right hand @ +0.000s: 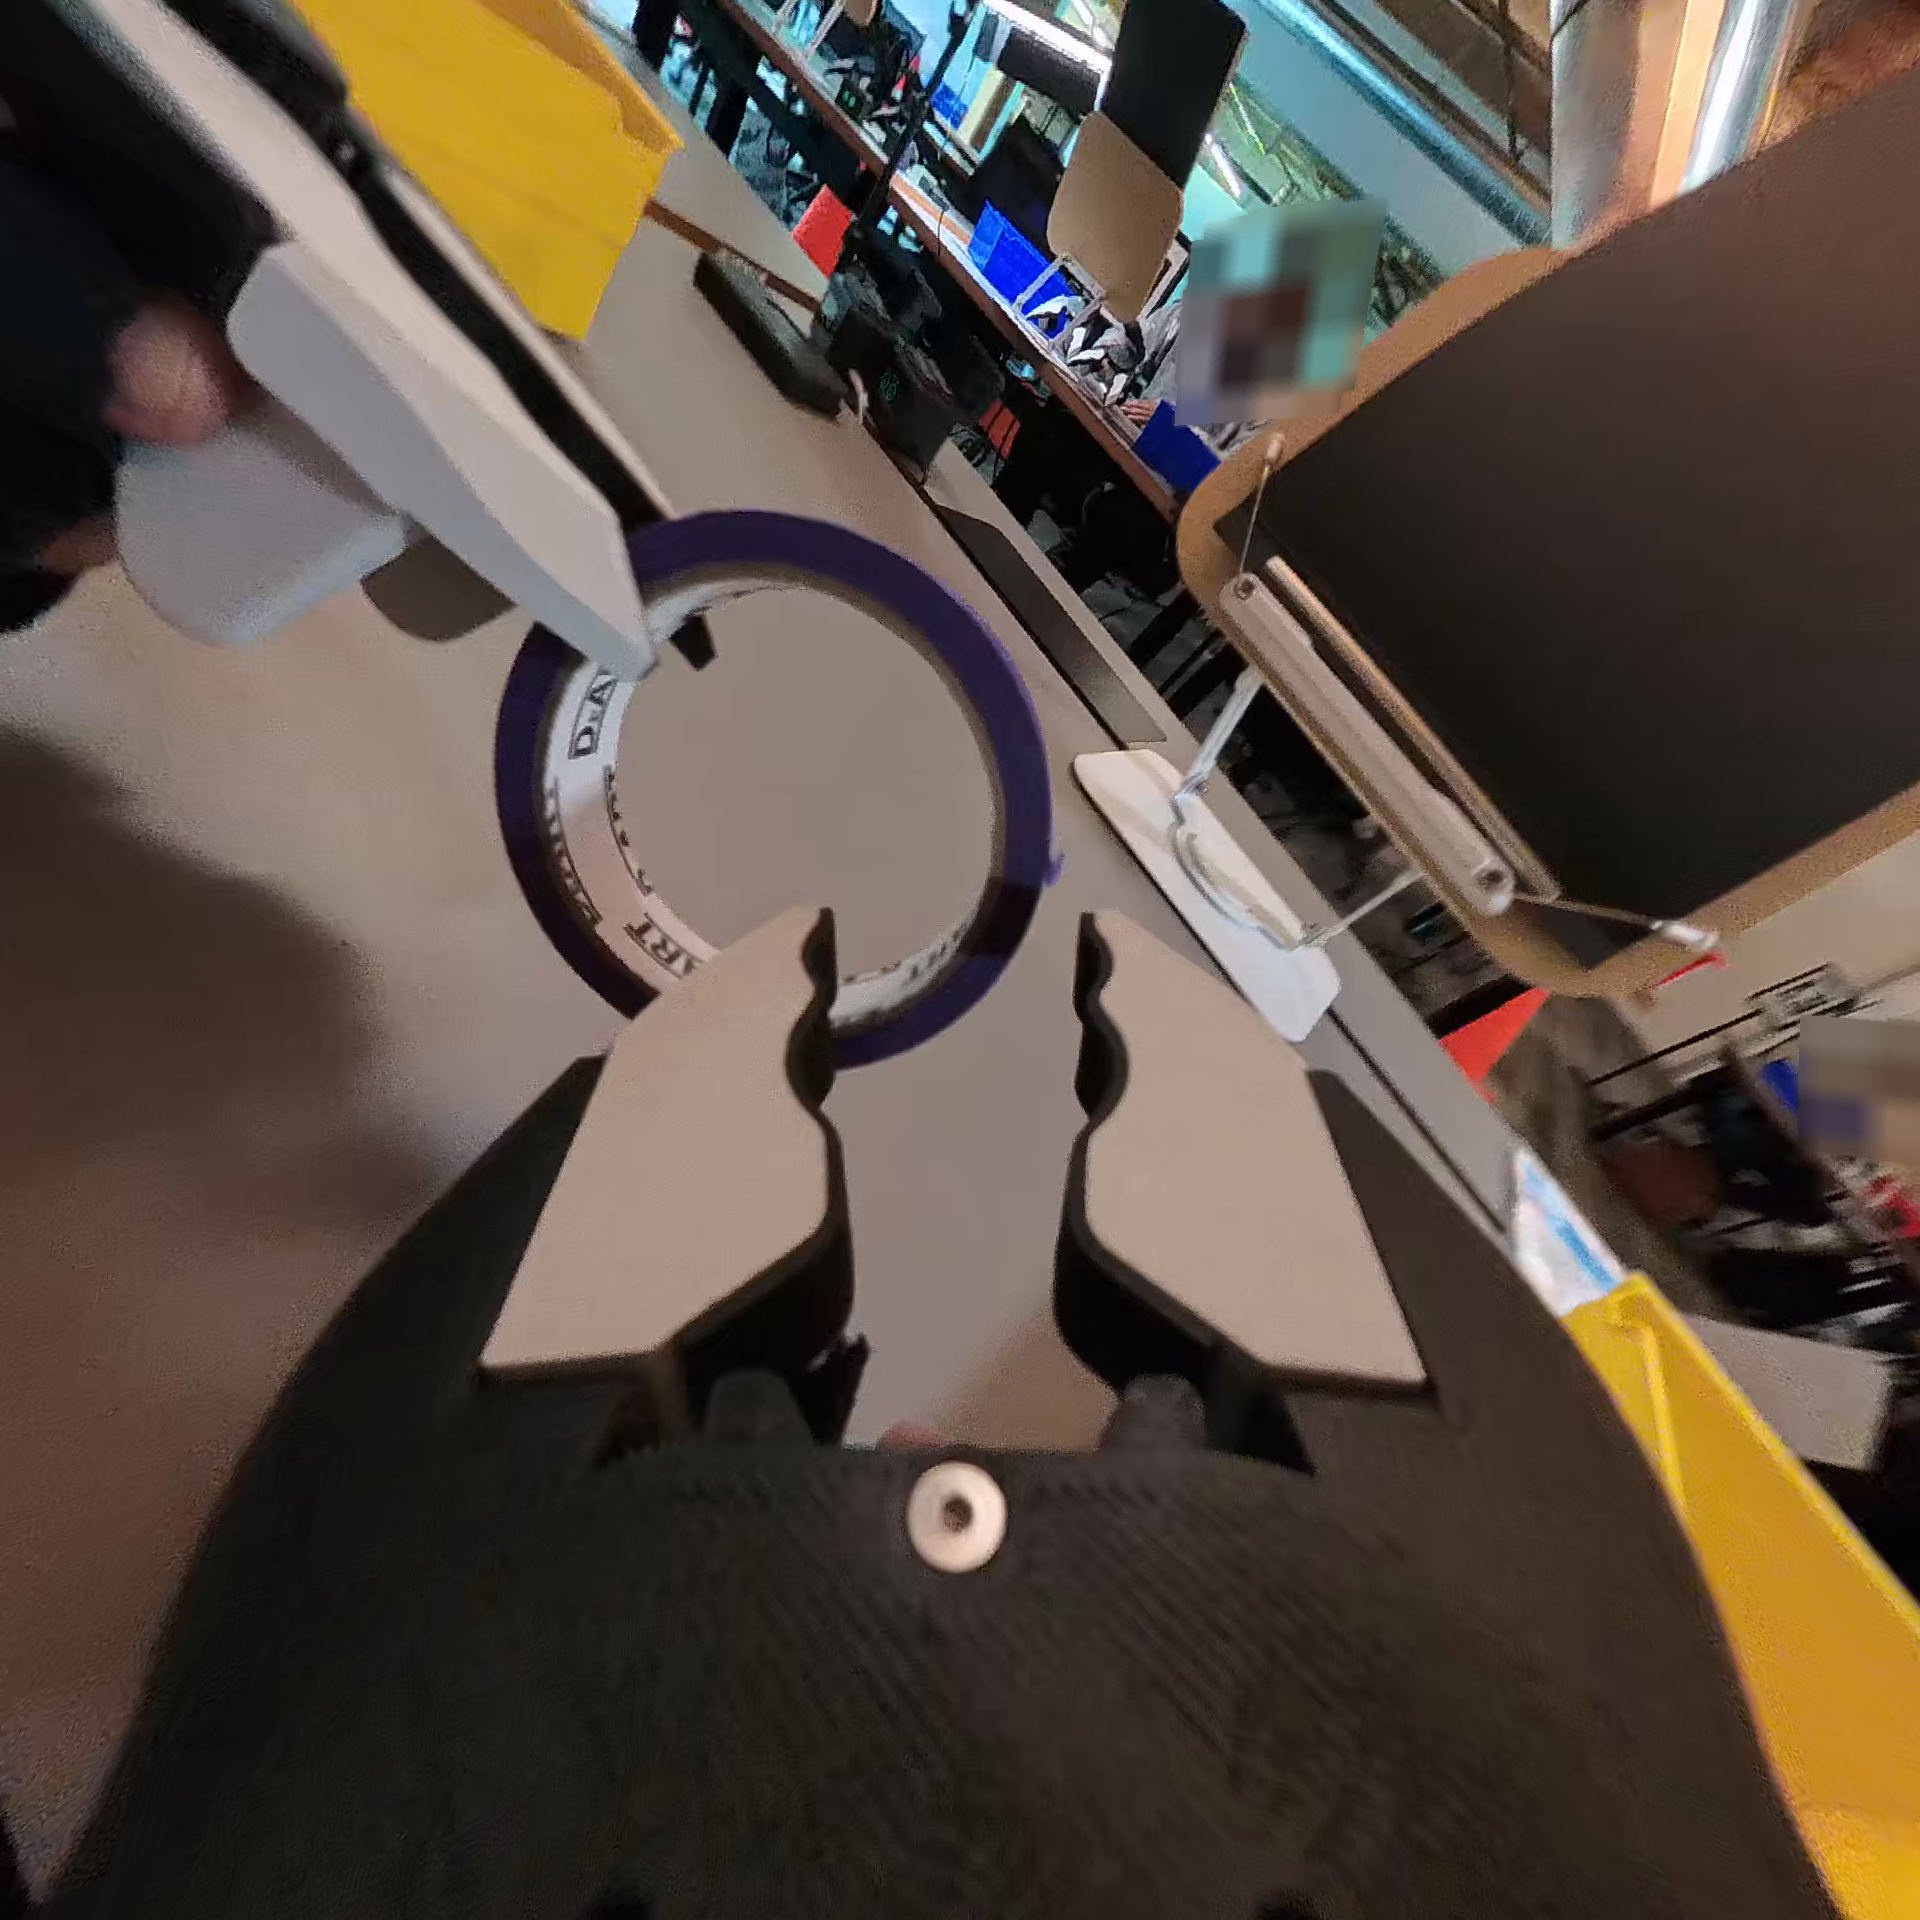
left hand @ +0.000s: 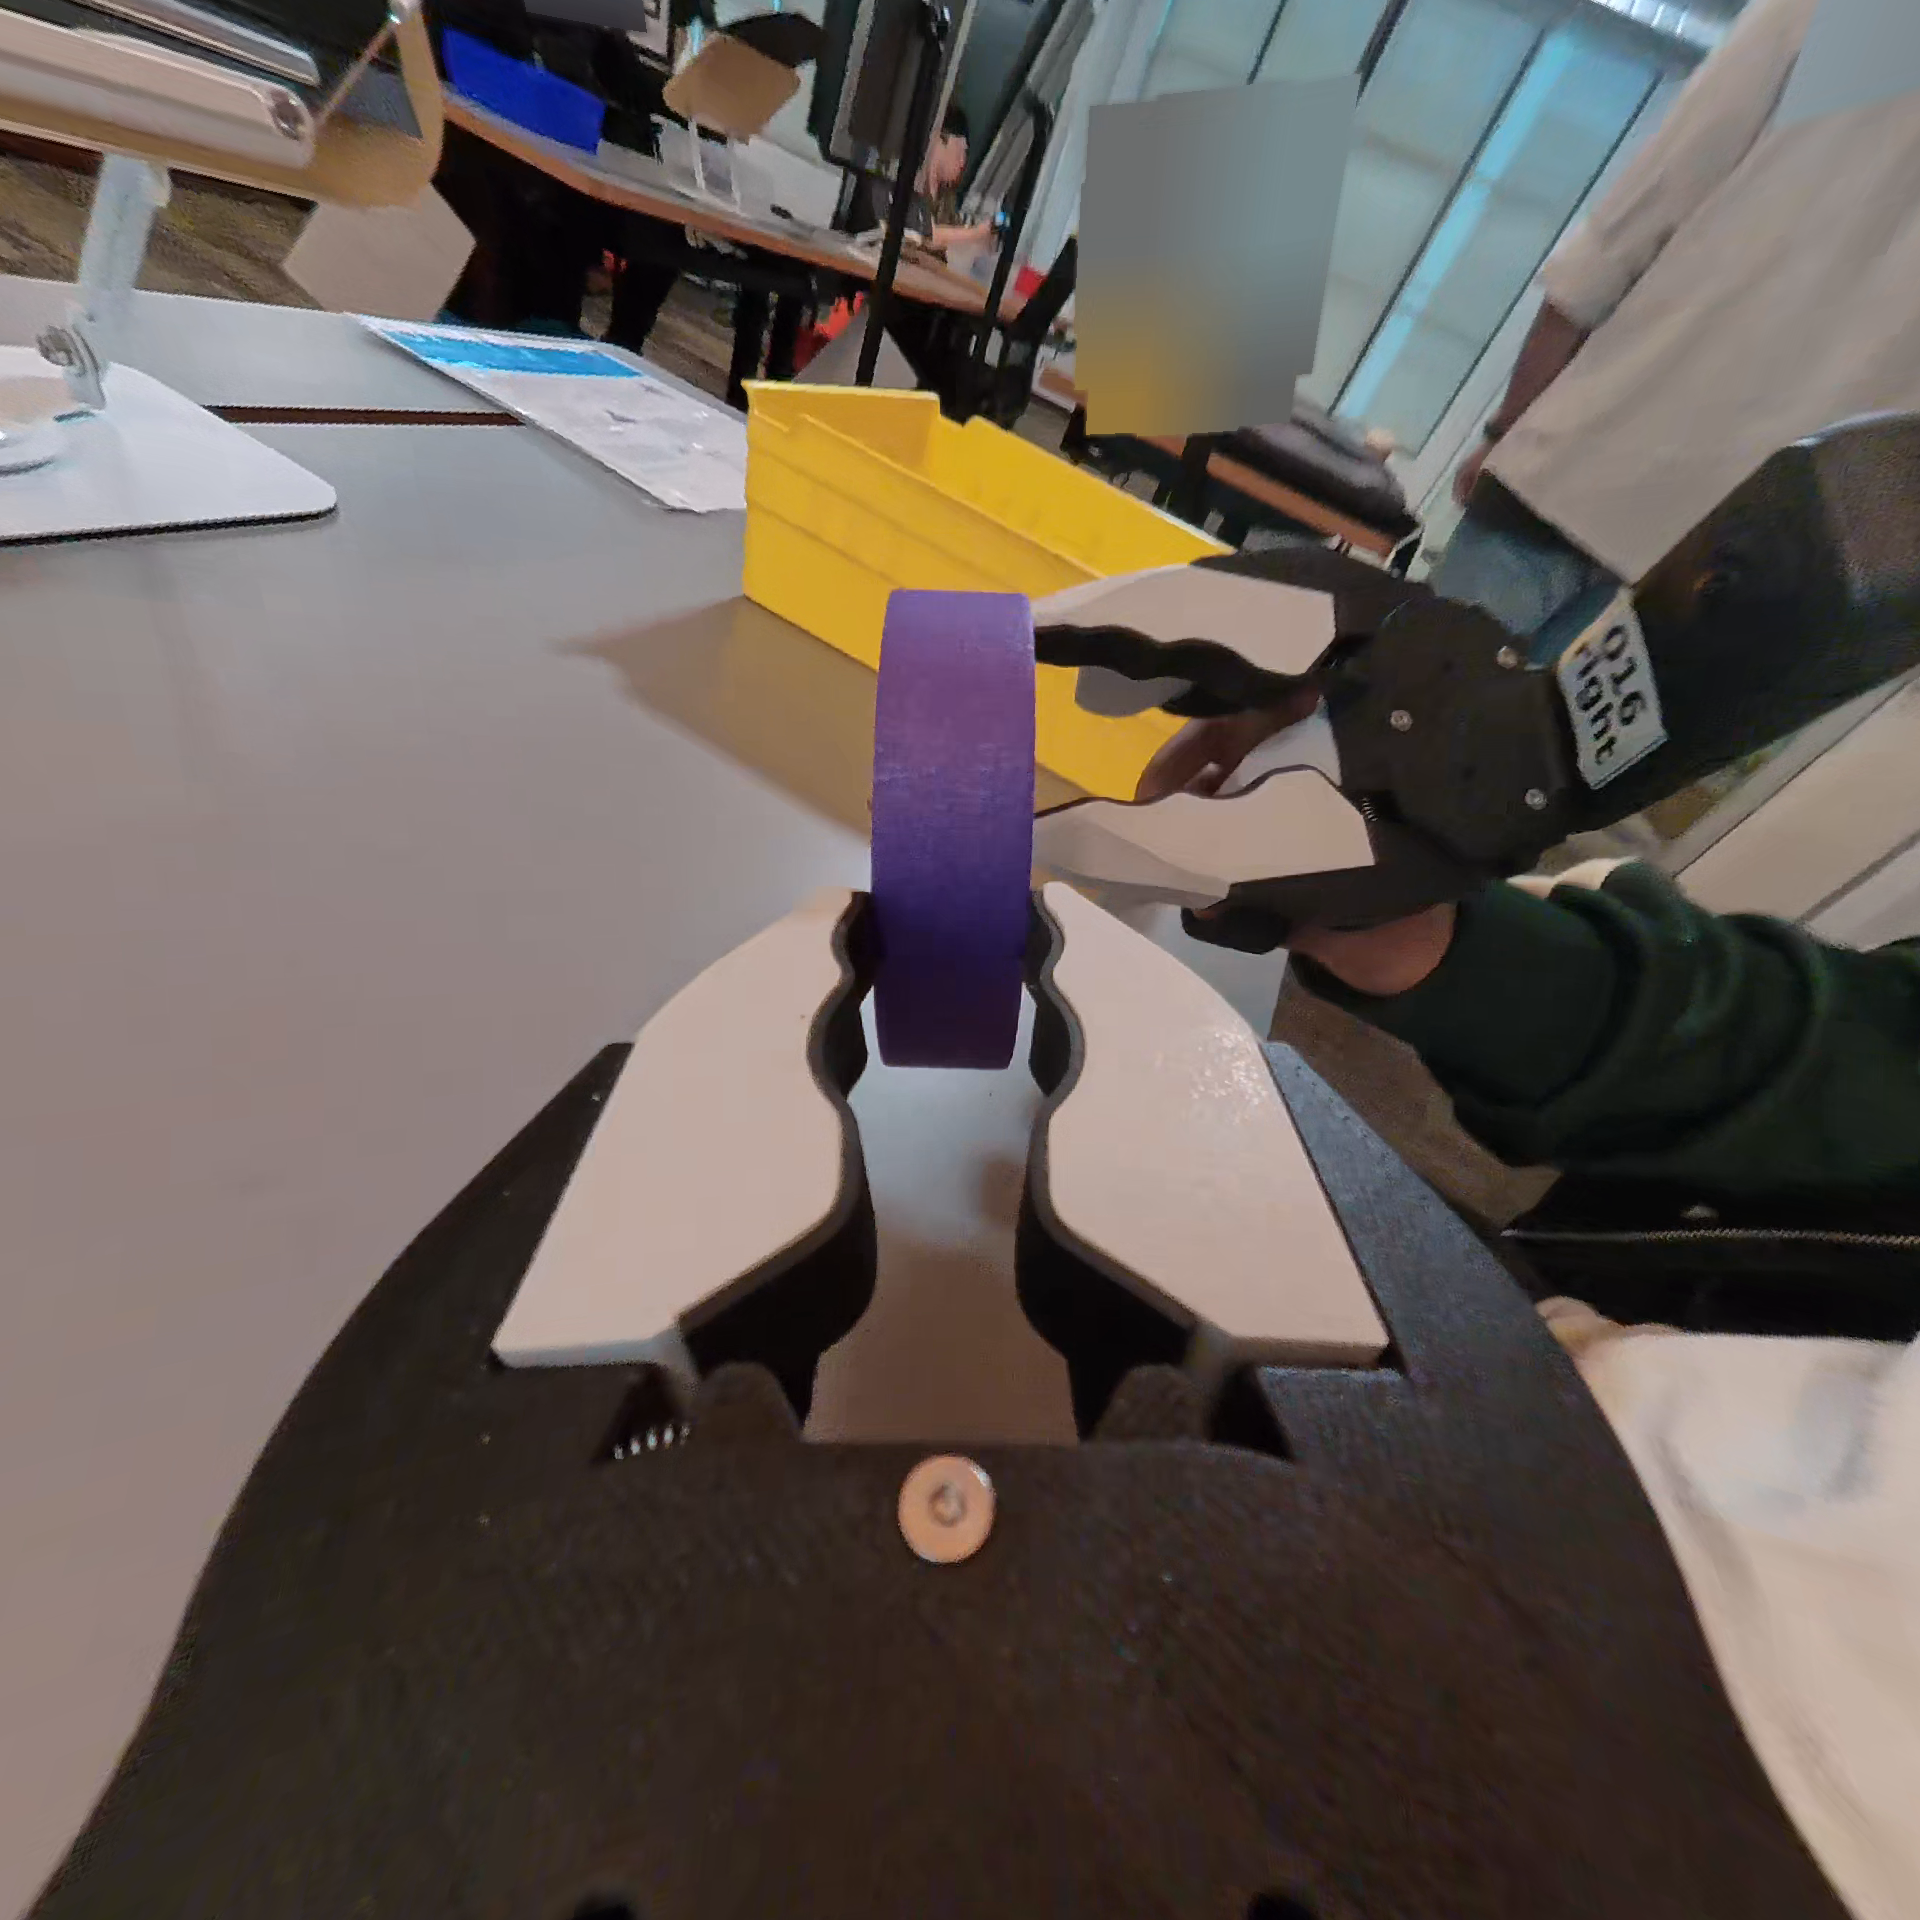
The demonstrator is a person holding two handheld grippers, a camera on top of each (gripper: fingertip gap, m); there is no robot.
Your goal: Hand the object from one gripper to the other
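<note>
Left wrist view: left claw is clamped on a roll of purple masking tape, pinching the band across its width near the bottom, roll standing on edge and held up above the grey desk; right claw comes in from the right, jaws parted, tips just beside the roll's far flank, not yet closed on it.

Right wrist view: right claw is open with a clear gap; roll of tape seen face-on as a ring; near finger overlaps the lower rim, other finger sits off to the side of the ring; left claw grips the rim at upper left; frame is a bit blurred.

Judgement: handover is midway, receiving grasp not made; to do it well, slide the right claw so one finger goes through the hole and the other outside the band, well apart from the left grip, centred on the band; close fully before the left claw lets go; keep the roll steady, no twisting, as it could tilt out of a shallow pinch.

Containers: yellow plastic bin sits on the desk behind the roll; what shows of its inside looks empty, though the floor of it is mostly hidden; bin corner also at the lower right edge of the right wrist view.
</note>
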